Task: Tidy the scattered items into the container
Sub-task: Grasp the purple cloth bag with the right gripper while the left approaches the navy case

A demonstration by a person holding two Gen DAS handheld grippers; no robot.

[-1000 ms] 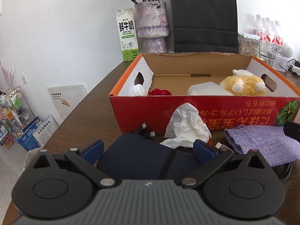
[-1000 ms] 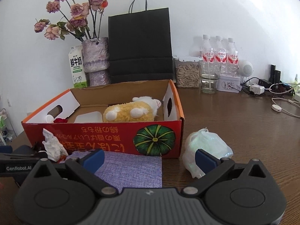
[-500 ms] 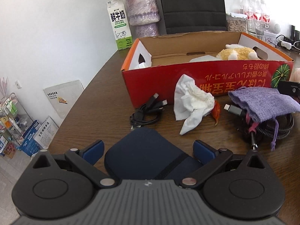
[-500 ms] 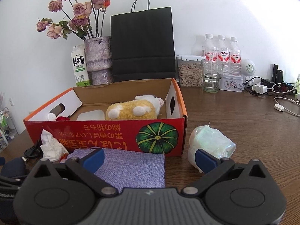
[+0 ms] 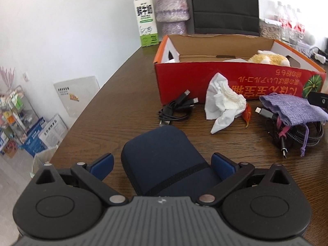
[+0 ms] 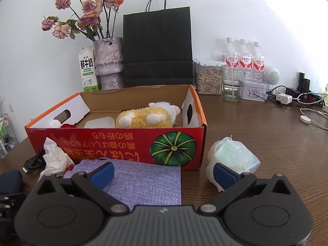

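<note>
Nearest in the left wrist view, the left gripper (image 5: 162, 163) stands with its jaws spread wide on either side of the navy zip case (image 5: 164, 157), the blue pads flanking it without clamping; whether either pad touches the fabric cannot be told. The step in hand looks like taking this case, so the pads should close squarely across its width, near the zip seam, where the padded shell will give least. A grip too close to the near end would probably let the far end droop on the lift. Beyond it, at about twelve o'clock, lies a coiled black cable (image 5: 177, 109), close enough to snag, so a straight lift before any forward travel seems wise. At one o'clock sits the crumpled tissue (image 5: 223, 104), and at two o'clock the purple pouch (image 5: 295, 110) rests over a braided cable (image 5: 303, 137). In the right wrist view the right gripper (image 6: 163, 174) is likewise released, jaws apart and empty, with the pouch spread between them and a plastic-wrapped bundle (image 6: 231, 155) at two o'clock behind the right pad. Farther off at twelve o'clock stands the red cardboard box (image 6: 114, 143), already holding a plush toy (image 6: 147, 116) and a white tub (image 6: 99, 122). The case must clear the box's front wall, and the open floor at its left end looks the likeliest landing spot.
</note>
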